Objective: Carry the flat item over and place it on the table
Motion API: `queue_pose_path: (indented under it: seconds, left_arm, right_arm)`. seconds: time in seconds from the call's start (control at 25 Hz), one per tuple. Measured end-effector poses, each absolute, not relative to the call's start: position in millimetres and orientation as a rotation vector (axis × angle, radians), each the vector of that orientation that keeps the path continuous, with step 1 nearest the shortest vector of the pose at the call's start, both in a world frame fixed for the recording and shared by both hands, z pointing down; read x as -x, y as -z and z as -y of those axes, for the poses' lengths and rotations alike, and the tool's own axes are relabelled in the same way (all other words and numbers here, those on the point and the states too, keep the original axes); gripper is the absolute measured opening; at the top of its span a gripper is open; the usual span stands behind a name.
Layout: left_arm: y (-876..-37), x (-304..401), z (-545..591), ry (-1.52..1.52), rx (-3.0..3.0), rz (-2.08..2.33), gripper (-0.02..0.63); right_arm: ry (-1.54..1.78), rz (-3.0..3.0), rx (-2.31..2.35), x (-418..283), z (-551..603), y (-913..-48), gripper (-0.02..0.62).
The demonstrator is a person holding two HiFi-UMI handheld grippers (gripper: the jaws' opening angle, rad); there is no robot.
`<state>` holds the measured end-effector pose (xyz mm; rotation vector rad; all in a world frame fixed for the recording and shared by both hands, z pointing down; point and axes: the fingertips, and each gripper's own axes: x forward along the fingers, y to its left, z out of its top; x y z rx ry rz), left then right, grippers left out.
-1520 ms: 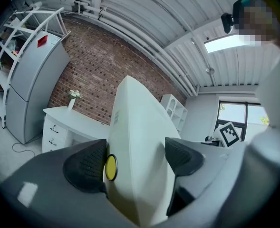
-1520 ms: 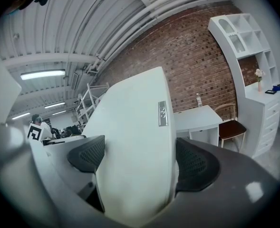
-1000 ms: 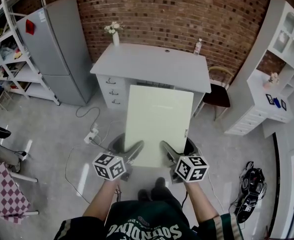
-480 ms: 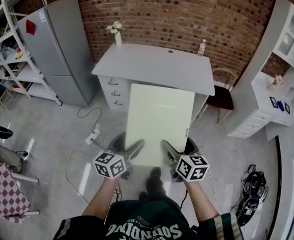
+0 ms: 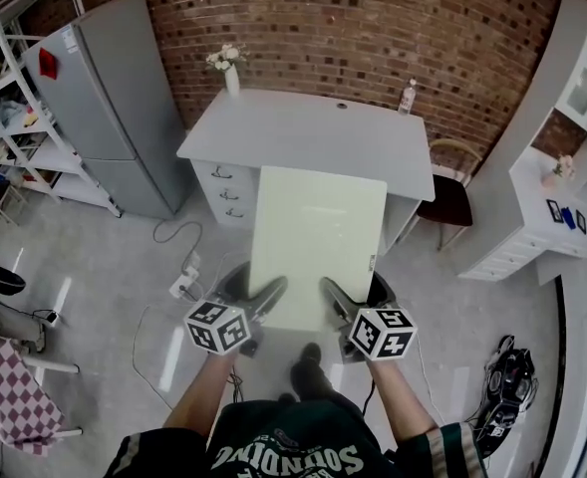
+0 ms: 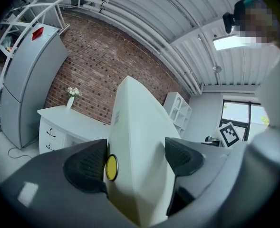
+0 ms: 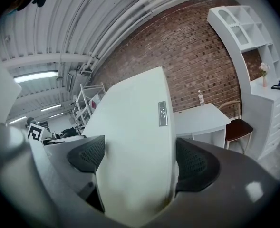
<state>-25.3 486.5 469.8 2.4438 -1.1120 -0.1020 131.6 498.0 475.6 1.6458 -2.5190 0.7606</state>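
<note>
A pale cream flat panel hangs level in front of me, held by its near edge. My left gripper is shut on its near left part and my right gripper on its near right part. In the left gripper view the panel fills the gap between the black pads. In the right gripper view the panel is clamped the same way, with a small grey label on its edge. The white table stands ahead against the brick wall, and the panel's far edge overlaps its front edge in the head view.
On the table stand a vase of flowers at the back left and a small bottle at the back right. A grey fridge stands left of it, a chair and white shelves to the right. A power strip and cable lie on the floor.
The table has come slightly nearer and larger in the head view. Both grippers keep the same hold on the panel.
</note>
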Motion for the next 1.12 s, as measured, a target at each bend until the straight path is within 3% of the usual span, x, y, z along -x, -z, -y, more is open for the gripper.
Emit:
queue_pose_path:
  seconds: [1.12]
  left_arm:
    - [-472,-25,-296,0.069,-2.399,1.155,0.385]
  right_arm:
    - [-0.818,2.518,-1.597,-183,-304,-482,0.46]
